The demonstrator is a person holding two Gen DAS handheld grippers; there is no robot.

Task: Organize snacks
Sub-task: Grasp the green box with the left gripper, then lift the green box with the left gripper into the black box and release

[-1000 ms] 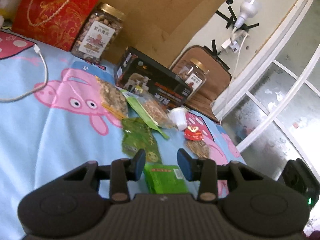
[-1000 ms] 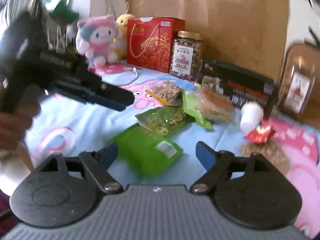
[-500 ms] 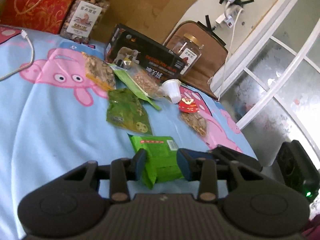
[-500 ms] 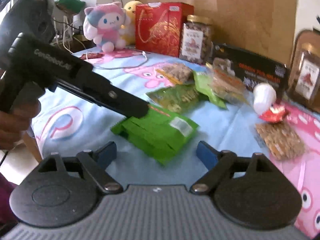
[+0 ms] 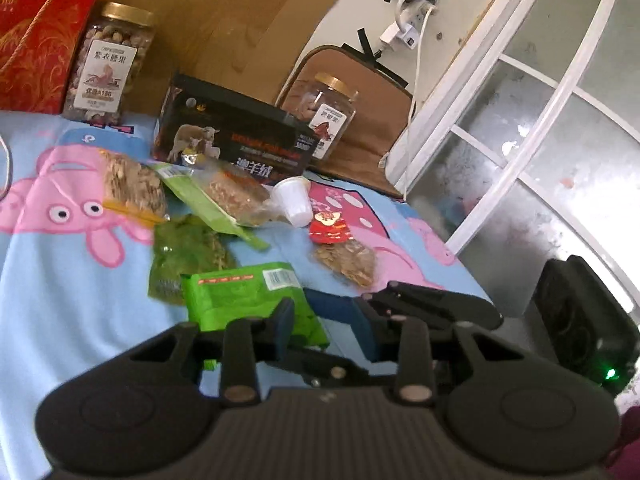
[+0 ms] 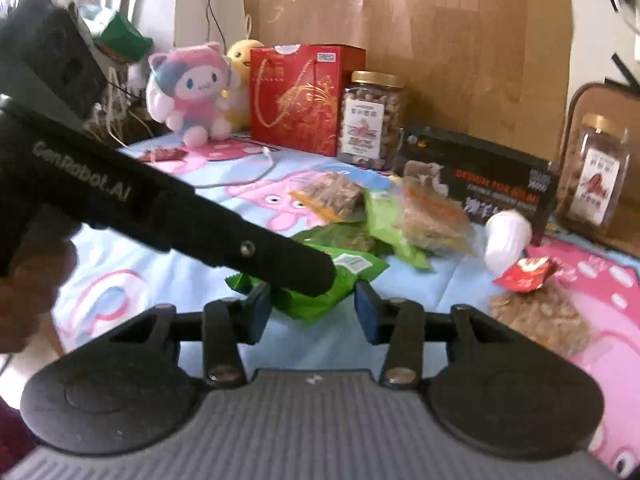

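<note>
The left gripper stands narrow, its jaws having just been closing. The near corner of a bright green foil snack packet reaches in beside its left finger, while the right pad stands clear of the packet. In the right wrist view this gripper comes in from the left as a black bar, held by a person's hand, with its tip over the packet.

The right gripper is about half open, and its jaws have also just been closing. The same green packet fills the gap between its blue pads; whether they press on it I cannot tell.

The packet is near the front edge of a table covered by a light blue cloth with pink cartoon pigs. Just behind it lies a dark green see-through packet. Farther back are a clear bag of brown seeds and a pale green and clear bag. Toward the right edge lie a white plastic cup on its side, a small red sachet and another clear seed bag.

Along the far edge stand a red gift bag, a gold-lidded clear jar of nuts, a long black box and a second gold-lidded jar. A pink plush toy sits at the far left corner.
</note>
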